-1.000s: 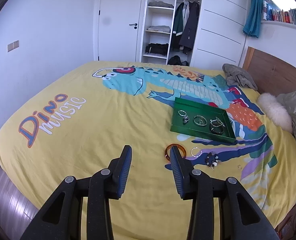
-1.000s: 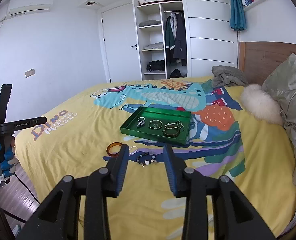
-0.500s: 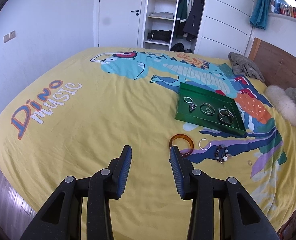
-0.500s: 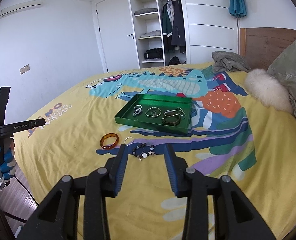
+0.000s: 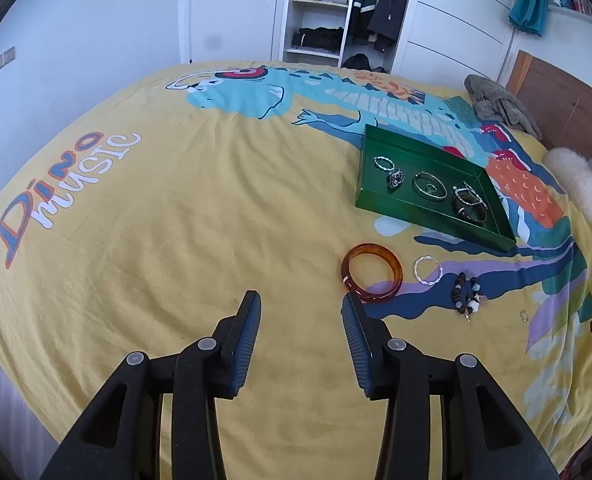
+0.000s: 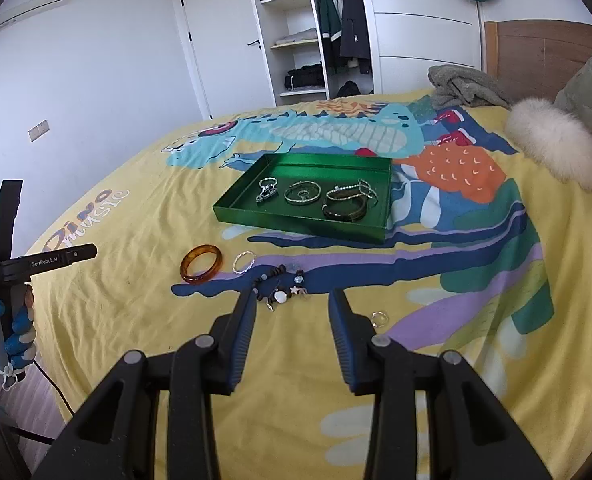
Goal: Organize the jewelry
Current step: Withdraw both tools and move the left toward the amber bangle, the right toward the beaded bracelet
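Your right tongs (image 6: 289,312), empty and part open, sit nearest the beaded bracelet (image 6: 279,284) lying flat on the bed (image 6: 135,220) just ahead, while your empty left tongs (image 5: 302,320), jaws opening, have the amber bangle (image 5: 371,278) ahead-right, before the green tray (image 6: 296,226).

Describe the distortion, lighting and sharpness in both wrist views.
Left wrist view: strong fisheye bend, dark vignette corners, soft even daylight; amber bangle sharp. Right wrist view: same barrel warp bowing the wardrobe, faint sheen on the green tray, no motion blur.
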Demonstrator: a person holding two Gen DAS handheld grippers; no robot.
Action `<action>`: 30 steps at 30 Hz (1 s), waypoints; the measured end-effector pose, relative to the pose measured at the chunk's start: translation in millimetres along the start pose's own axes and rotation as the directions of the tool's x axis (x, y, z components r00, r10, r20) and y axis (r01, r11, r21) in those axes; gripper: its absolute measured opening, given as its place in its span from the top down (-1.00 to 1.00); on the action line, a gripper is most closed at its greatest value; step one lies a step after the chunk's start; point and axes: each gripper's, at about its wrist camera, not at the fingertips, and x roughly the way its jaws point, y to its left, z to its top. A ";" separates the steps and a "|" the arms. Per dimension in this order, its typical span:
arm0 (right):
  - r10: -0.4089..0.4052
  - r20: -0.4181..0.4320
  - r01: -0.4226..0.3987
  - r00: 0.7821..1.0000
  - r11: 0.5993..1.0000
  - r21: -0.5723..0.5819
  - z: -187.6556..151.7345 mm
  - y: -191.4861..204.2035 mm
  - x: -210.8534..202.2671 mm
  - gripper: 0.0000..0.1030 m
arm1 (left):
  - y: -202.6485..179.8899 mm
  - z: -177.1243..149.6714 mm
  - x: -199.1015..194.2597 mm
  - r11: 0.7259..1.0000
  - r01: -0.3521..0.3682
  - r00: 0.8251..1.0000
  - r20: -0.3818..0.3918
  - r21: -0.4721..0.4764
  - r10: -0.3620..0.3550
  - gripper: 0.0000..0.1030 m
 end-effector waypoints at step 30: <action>0.100 -0.196 -0.103 0.976 0.995 -0.006 1.0 -15.4 169.0 0.29 | -37.0 17.1 150.1 0.997 0.002 0.985 -0.170 0.071 0.010 0.12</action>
